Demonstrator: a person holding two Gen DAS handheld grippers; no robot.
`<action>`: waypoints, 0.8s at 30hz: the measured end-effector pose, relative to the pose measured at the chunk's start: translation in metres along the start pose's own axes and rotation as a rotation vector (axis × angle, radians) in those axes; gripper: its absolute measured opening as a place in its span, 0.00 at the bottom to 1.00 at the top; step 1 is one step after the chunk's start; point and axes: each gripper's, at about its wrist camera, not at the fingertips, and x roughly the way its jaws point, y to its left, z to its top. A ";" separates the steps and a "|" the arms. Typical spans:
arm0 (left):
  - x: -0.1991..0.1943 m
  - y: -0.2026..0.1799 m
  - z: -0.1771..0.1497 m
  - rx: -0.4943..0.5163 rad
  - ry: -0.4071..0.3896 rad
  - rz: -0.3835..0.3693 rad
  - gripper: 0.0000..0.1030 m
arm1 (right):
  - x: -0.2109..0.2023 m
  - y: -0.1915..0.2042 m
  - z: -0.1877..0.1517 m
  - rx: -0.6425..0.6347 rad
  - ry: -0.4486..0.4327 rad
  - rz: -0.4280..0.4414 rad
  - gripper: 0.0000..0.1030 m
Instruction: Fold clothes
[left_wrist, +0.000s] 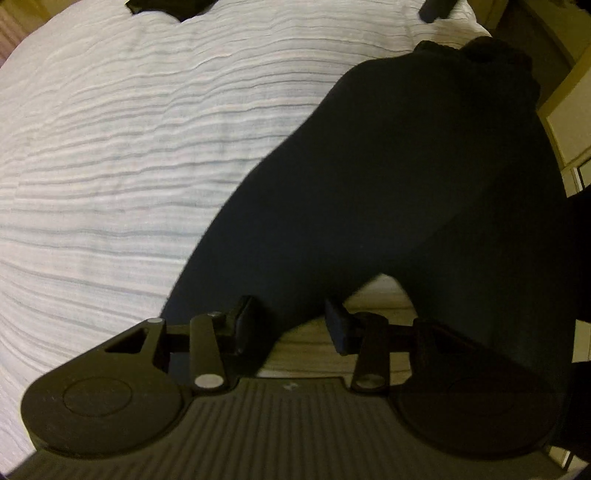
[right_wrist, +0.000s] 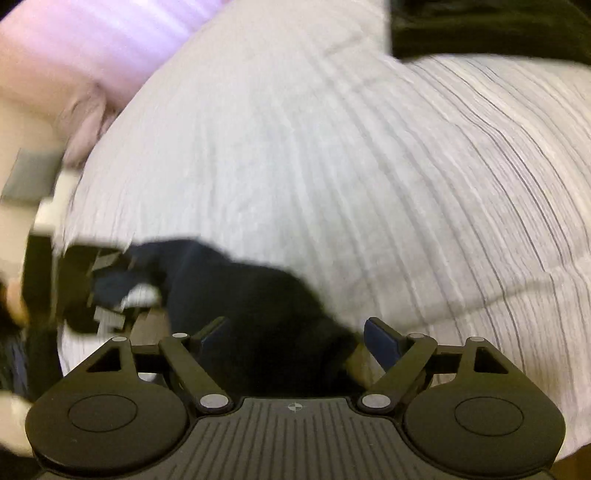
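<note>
A black garment (left_wrist: 424, 177) lies spread on the white ribbed bedspread (left_wrist: 110, 166), running from a gathered end at the far right down to the bed's near edge. My left gripper (left_wrist: 291, 326) is open at that near edge, its fingers straddling the hem of the cloth without closing on it. In the blurred right wrist view the same black garment (right_wrist: 258, 306) lies between the wide-apart fingers of my right gripper (right_wrist: 297, 338), which is open. The left gripper (right_wrist: 92, 291) shows there as a smear at the left, at the cloth's other end.
More dark clothing lies at the far side of the bed (left_wrist: 166, 7) (right_wrist: 480, 29). A pink pillow (right_wrist: 92, 48) sits at the top left in the right wrist view. Pale furniture (left_wrist: 569, 110) stands beyond the bed's right side. Wide bare bedspread (right_wrist: 332, 166) spreads ahead.
</note>
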 end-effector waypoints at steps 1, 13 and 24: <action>0.001 -0.002 0.000 0.040 0.002 -0.010 0.37 | 0.008 -0.008 0.002 0.047 0.024 0.005 0.80; -0.072 0.016 -0.016 -0.144 -0.234 0.095 0.36 | -0.023 0.013 0.057 -0.046 -0.063 -0.063 0.13; -0.091 0.045 -0.064 -0.325 -0.111 0.262 0.38 | 0.026 0.022 0.171 -0.265 -0.177 -0.326 0.41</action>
